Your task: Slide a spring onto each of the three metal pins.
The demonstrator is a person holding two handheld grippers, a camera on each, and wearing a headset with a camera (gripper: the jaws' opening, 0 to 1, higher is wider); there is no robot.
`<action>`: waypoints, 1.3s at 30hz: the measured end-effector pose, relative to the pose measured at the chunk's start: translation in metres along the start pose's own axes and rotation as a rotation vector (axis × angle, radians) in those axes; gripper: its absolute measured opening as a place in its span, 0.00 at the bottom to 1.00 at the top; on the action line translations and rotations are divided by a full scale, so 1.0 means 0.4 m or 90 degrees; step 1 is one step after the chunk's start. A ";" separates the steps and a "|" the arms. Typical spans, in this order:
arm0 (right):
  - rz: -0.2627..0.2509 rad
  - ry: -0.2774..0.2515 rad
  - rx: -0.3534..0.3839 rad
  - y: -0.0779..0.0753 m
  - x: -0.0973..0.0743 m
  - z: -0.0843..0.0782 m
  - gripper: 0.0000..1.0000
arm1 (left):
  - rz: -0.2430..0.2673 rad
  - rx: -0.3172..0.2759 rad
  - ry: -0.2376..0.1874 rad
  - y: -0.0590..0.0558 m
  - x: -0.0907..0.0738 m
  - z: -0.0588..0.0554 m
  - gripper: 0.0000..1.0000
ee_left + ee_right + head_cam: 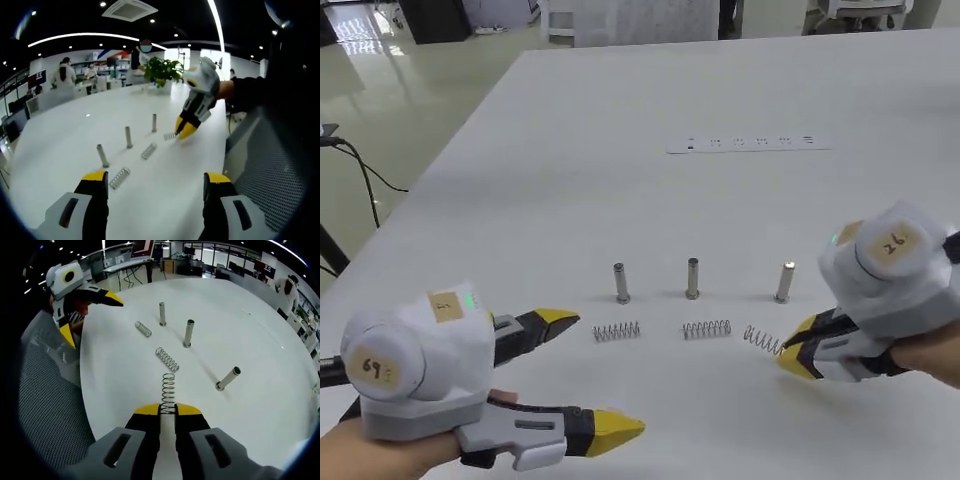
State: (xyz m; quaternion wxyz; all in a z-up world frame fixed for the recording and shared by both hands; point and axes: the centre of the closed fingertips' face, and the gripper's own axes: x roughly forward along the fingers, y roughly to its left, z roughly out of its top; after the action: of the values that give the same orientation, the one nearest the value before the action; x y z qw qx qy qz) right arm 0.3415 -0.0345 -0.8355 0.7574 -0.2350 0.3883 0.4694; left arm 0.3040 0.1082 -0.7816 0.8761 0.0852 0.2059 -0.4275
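White table (570, 150) carries three upright pins (692, 278), springs (706, 329) and a power strip (748, 144).

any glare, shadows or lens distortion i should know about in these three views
Head view: soft even light, the middle pin casts barely a shadow, glare on the floor. Left gripper view: fisheye bends the ceiling light strip into an arc. Right gripper view: the nearest pin leans sharply, likely lens distortion; the spring at the fingers is crisp.
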 end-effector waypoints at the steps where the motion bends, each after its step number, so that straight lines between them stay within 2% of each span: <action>1: 0.001 -0.003 -0.001 0.000 -0.001 0.006 0.07 | 0.000 0.000 -0.004 0.003 0.000 0.008 0.74; 6: 0.004 -0.011 -0.008 0.009 -0.008 0.029 0.07 | -0.008 0.007 -0.017 0.011 0.007 0.045 0.73; 9: 0.008 -0.014 -0.013 0.015 -0.012 0.039 0.07 | -0.017 0.011 -0.025 0.004 0.017 0.068 0.72; 18: 0.018 -0.014 -0.032 0.034 -0.022 0.065 0.07 | -0.055 0.031 -0.033 -0.013 0.053 0.116 0.69; 29: 0.033 -0.022 -0.069 0.054 -0.043 0.114 0.07 | -0.093 0.039 -0.037 -0.025 0.093 0.144 0.63; 33: 0.038 -0.023 -0.083 0.059 -0.053 0.127 0.07 | -0.103 0.024 -0.054 -0.035 0.105 0.158 0.61; 39: 0.062 -0.014 -0.105 0.074 -0.058 0.126 0.07 | -0.116 0.012 -0.057 -0.056 0.119 0.149 0.57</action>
State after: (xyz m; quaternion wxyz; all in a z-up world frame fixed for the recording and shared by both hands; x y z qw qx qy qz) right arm 0.3277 0.0028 -0.7870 0.7159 -0.2719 0.3513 0.5386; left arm 0.3298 0.0410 -0.7480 0.8411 0.0554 0.1695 -0.5107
